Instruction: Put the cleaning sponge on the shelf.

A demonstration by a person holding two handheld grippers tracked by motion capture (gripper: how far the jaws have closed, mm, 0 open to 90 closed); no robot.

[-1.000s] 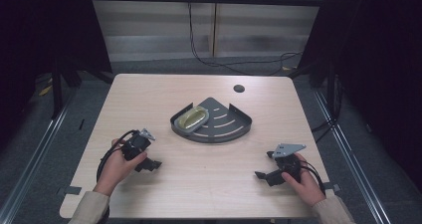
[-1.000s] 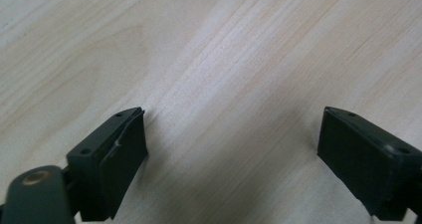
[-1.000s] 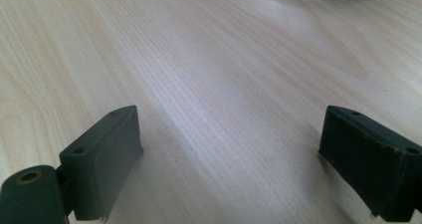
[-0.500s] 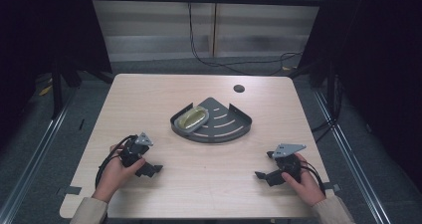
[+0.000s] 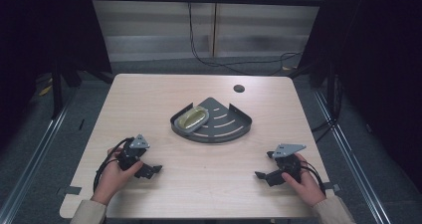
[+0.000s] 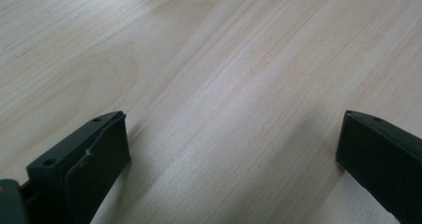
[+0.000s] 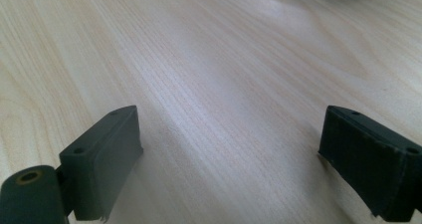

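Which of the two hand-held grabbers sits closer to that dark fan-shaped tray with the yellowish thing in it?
The left gripper. It lies nearer the tray, on the side where the yellowish thing sits; the right gripper rests farther off, near the table's front right corner.

black tongs, grey plates, beige sleeves

You had bare desk ahead of both grippers and between them. The one obstacle was the dark corner tray at mid-desk, with a yellowish dish in its left part. Wide lanes lay open on either side of it.
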